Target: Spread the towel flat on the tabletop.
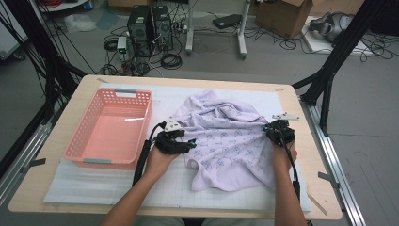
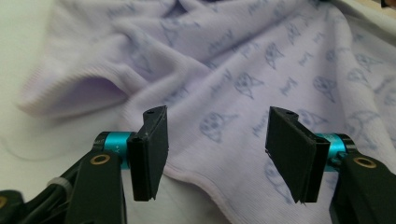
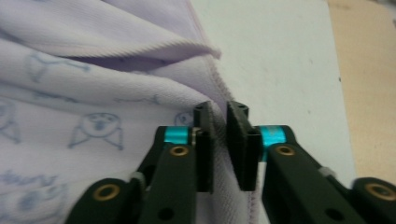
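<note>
Cloth: my lilac printed cloth [image 1: 226, 141] lies crumpled on the white mat [image 1: 94, 181], right of the pink basket [image 1: 110, 125], which has nothing in it.
Done so far: by my reckoning, very little. The cloth is bunched and ridged in the middle, with no clean fold in it, and none of it is in the basket.
Left to do: as I judge it, spread or fold the cloth flat; whether it then goes into the basket I cannot tell.
Right claw: my right gripper [image 3: 220, 140] is at the cloth's right edge, its jaws drawn nearly together with the stitched hem [image 3: 219, 84] running up between them. The pads look pressed on the fabric, so I take it as gripped.
Left claw: my left gripper [image 2: 217, 154] stands wide apart and holds nothing. The cloth's near edge lies under and beyond the jaws, untouched by the pads.
Hand pose: both forearms come in from the near side, one gripper at each side of the cloth, both low over the table [image 1: 51, 141] and pointing away from me.
Next need: probably a left-side grip to match the right.
</note>
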`<act>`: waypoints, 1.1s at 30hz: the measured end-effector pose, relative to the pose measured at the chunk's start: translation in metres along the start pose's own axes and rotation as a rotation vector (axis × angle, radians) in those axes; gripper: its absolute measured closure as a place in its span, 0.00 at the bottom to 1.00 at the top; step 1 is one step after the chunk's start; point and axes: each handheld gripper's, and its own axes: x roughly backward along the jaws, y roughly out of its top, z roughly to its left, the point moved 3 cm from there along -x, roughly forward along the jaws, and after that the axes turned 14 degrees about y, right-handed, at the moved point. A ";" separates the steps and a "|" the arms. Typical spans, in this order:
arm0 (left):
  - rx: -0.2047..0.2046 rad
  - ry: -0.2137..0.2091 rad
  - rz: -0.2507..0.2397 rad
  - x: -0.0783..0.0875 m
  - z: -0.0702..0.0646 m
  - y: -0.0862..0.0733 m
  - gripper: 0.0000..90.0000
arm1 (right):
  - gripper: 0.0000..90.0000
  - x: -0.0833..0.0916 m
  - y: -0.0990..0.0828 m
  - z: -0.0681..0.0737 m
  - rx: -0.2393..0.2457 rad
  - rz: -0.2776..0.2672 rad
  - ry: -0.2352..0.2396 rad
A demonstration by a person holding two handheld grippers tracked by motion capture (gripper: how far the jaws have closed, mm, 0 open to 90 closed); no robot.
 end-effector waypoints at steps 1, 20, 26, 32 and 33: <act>-0.003 -0.007 0.018 -0.002 -0.003 -0.002 0.43 | 0.82 0.003 0.001 0.003 0.012 -0.005 0.008; -0.010 0.175 0.037 -0.014 0.016 -0.004 0.94 | 0.58 0.082 -0.027 0.044 0.141 -0.063 0.311; 0.097 0.342 -0.027 -0.020 0.051 0.001 0.94 | 0.56 0.073 -0.040 0.051 0.154 0.001 0.336; 0.138 0.334 -0.023 -0.029 0.055 0.003 0.94 | 0.54 0.063 -0.042 0.057 0.147 0.032 0.350; 0.135 0.319 -0.029 -0.028 0.053 0.004 0.92 | 0.54 0.060 -0.043 0.058 0.159 0.044 0.352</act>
